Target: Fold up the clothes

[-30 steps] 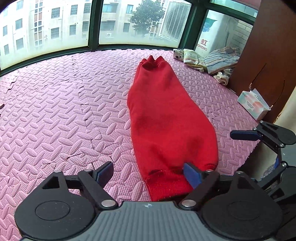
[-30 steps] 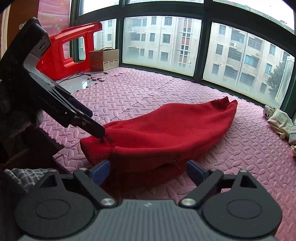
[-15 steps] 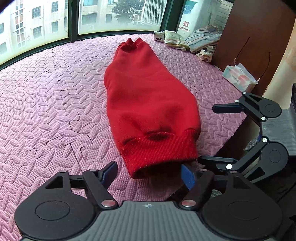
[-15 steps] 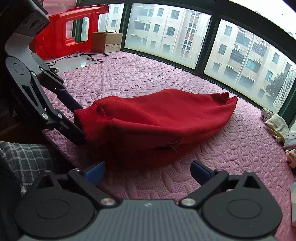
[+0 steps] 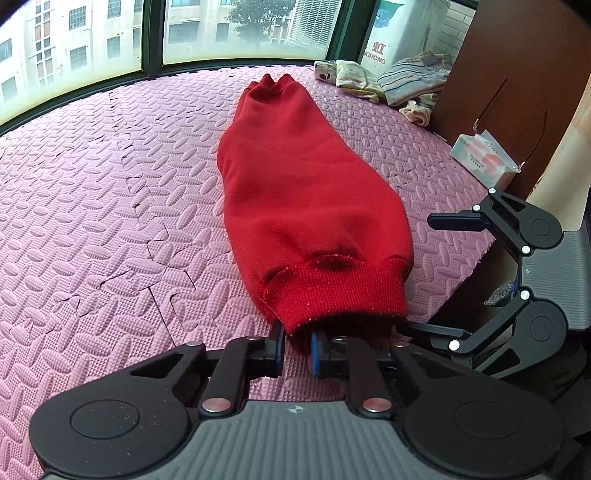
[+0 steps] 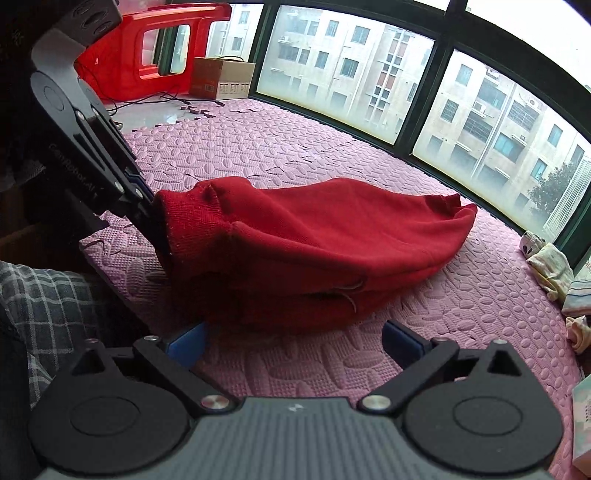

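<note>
The red sweater (image 5: 306, 206) lies stretched long on the pink foam mat (image 5: 110, 192), its ribbed knit hem toward the mat's near edge and its bunched far end pointing at the window (image 5: 236, 29). The left tongs (image 5: 297, 349) are pinched tight on that thick hem, lifting it. The right tongs (image 6: 293, 341) gape wide just beside the sweater's fleecy flank, gripping nothing.

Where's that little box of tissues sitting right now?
In the left wrist view, the tissue box sits at the far right edge of the pink foam mat, against the brown wooden cabinet and right of the red sweater.
</note>
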A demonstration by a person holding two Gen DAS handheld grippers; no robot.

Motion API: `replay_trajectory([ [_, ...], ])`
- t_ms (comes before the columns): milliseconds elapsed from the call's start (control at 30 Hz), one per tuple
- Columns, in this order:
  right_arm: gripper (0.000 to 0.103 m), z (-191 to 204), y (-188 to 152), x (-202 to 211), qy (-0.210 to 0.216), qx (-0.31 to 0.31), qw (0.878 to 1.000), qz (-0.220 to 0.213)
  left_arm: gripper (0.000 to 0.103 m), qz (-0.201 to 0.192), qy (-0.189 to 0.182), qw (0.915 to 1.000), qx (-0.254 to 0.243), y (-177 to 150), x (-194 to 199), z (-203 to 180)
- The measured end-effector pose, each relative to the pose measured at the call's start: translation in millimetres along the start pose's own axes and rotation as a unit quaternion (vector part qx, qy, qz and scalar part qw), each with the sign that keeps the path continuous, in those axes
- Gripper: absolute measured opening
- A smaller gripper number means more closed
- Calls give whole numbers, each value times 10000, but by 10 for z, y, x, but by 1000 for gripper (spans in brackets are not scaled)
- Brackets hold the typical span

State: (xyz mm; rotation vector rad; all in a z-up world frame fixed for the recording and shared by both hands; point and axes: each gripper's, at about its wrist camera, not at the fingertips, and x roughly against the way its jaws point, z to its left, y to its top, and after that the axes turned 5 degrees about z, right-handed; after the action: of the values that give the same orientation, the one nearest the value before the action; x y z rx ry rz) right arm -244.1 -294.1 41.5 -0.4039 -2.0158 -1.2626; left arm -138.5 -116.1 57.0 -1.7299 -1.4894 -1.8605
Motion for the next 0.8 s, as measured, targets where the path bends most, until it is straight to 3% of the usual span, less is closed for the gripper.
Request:
replay_trajectory([
  [267,103,117,28,-28,-359,756,9962,-237,12,-229,-336,9989,221,250,174,67],
  [467,102,344,75,-54,-846,1642,9795,-802,11,-259,-531,9977,323,469,210,121],
  [633,87,515,155,-70,-1210,2183,9605,-1232,12,-302,-554,9976,280,549,234,124],
  [767,58,475,233,-89,-887,1978,9698,-1119,17,-330,-539,9979,163,497,268,143],
  [800,56,446,246,-82,-781,1861,9734,-1081,20,-350,-535,9979,104,470,286,148],
])
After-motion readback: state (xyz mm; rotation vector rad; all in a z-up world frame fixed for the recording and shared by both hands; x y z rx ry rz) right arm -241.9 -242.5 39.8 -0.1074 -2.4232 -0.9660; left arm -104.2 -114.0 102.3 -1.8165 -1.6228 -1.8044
